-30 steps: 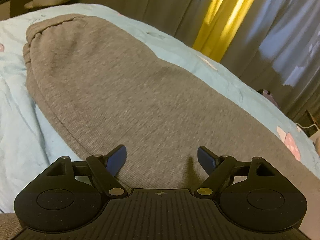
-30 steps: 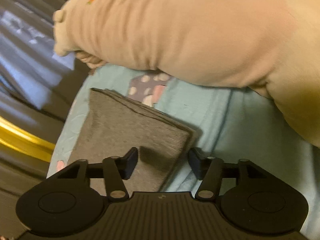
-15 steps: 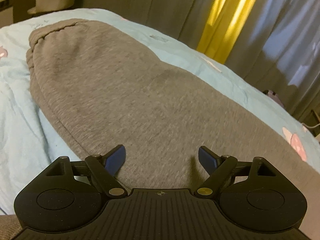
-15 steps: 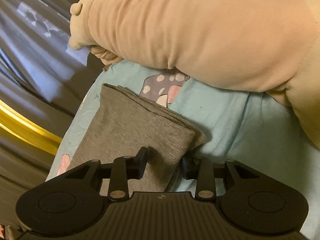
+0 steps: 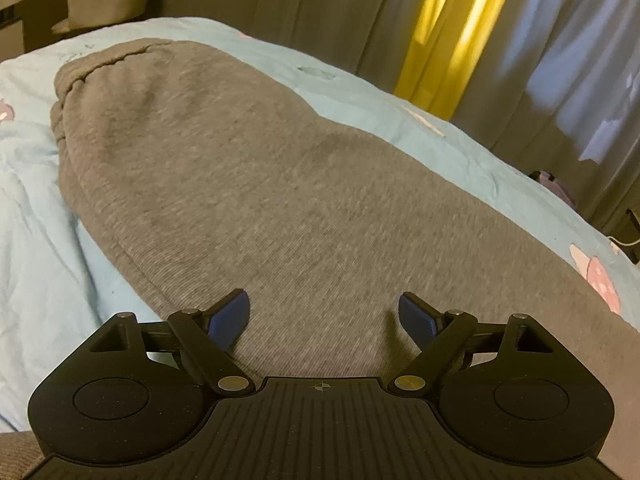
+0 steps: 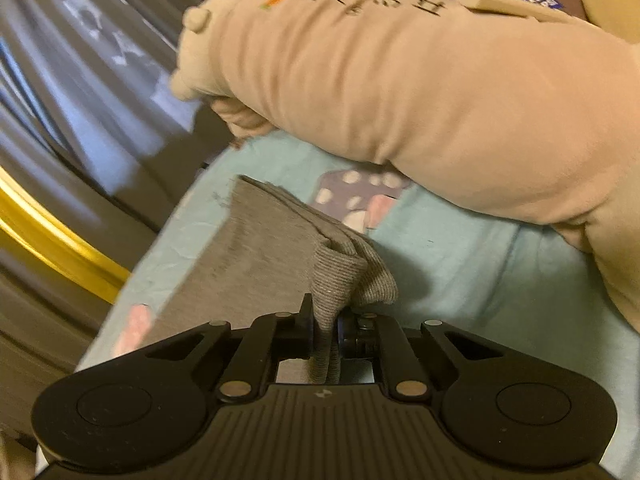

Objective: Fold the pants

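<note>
Pinching the ribbed cuff [image 6: 340, 276] of the grey pants [image 5: 248, 184], the right gripper [image 6: 324, 320] had its fingers clamped tight. The left gripper [image 5: 324, 314] hovered above the pants, fingers [image 5: 230, 316] spread wide and still opening, gripping nothing. The pants lay on the bed [image 5: 36, 240].

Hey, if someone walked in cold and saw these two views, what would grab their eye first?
Probably the big grey knit pants spread across the light blue bedsheet, filling the left wrist view, with the open left tool over them. In the right wrist view, the right tool is shut on the pants' ribbed cuff, and a large beige plush pillow lies just behind it.
</note>
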Tool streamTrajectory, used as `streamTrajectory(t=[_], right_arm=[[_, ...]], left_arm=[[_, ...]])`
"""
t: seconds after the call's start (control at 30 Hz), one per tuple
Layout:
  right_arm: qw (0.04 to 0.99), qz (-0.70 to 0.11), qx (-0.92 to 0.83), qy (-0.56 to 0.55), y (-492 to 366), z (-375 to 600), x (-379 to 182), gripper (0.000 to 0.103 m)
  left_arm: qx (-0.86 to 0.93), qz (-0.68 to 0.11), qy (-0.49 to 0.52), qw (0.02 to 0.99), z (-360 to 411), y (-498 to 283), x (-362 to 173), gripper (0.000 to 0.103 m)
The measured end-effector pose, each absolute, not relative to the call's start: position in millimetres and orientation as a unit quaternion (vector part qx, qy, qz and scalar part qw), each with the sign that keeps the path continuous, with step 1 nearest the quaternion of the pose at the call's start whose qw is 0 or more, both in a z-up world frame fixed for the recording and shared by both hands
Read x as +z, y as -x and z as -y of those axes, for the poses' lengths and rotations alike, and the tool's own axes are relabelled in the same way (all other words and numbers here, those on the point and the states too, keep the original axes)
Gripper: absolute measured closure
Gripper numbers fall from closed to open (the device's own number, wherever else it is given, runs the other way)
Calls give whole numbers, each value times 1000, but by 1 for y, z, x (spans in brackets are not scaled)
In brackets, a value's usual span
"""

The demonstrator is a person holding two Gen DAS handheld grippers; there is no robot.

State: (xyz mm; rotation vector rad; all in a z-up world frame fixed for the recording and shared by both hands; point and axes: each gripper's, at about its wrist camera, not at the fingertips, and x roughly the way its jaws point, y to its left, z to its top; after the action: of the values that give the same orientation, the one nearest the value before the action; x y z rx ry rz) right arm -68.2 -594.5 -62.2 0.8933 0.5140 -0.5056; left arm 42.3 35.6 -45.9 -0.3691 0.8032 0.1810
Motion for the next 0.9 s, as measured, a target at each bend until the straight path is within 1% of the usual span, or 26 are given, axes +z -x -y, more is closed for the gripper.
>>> streamTrajectory(t=[0.13,0.23,0.33,0.4,0.53,0.63,0.73,0.83,0.9], right_arm=[[832,-256,-247,-426,64,595,-59,94],[841,-244,-241,-419,65,590,-51,94],[849,-293,-282,-337,47,575,-40,94],[868,-296,-269,-294,35,556,-25,94],[934,-271,-168,-159,-2,472,21,94],[961,-259,-53,-82,-24,393,36,94],[962,-268,52,-28,-35,320,22,94],[940,-321,115,-30,-45,273,-13,93],[914,-382,135,-37,-51,253,-40,80]], left_arm=[[85,-389,179,900,-36,-42,-46,13],[83,-389,183,899,-37,-41,-45,12],[81,-388,190,898,-39,-41,-45,12],[79,-387,196,898,-41,-40,-45,12],[77,-387,201,897,-43,-40,-45,12],[75,-386,204,897,-43,-38,-43,12],[74,-383,209,897,-44,-35,-42,12],[74,-383,211,896,-44,-34,-43,12],[74,-383,209,897,-44,-33,-43,12]])
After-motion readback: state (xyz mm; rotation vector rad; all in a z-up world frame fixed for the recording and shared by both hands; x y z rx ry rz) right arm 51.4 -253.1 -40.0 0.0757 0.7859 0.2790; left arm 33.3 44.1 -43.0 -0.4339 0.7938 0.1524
